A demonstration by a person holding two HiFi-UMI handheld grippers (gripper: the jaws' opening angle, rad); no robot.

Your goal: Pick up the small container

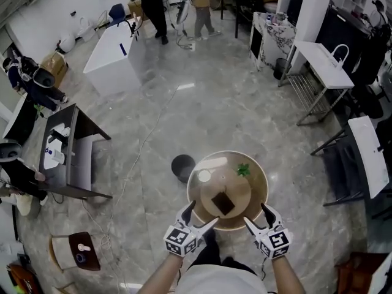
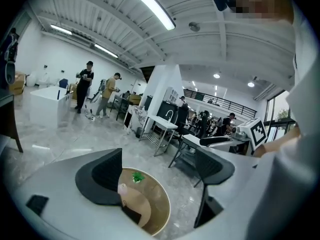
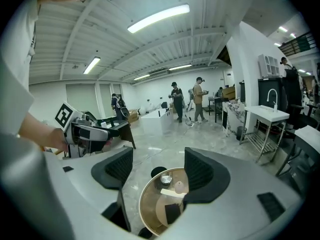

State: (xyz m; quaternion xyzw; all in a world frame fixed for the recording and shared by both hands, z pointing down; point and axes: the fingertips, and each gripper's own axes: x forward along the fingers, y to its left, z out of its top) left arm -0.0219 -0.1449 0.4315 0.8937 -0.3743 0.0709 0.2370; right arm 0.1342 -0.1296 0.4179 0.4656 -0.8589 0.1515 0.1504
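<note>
Ahead of both my grippers stood the round table (image 1: pixel 258 180), and neither gripper touched anything on it. My left gripper (image 1: pixel 201 215) had its jaws spread wide, nothing between them but open air, with the table top showing below and beyond the gap. My right gripper (image 1: pixel 257 215) was just as wide open and just as empty. Both hovered over the table's near edge, well apart from each other. The small container (image 1: pixel 204 176) sat on the table beyond the tips of my left gripper, ahead of them and clear of them. From my right gripper it lay forward and off to the left, and its view framed the container in the gap between its jaws, short of contact. It stood upright with its open mouth facing up. It looked round, so I could tell no long axis. Nearer to my grippers than the container lay a dark square pad (image 1: pixel 223 203), and ahead of my right gripper a green sprig (image 1: pixel 244 170).
</note>
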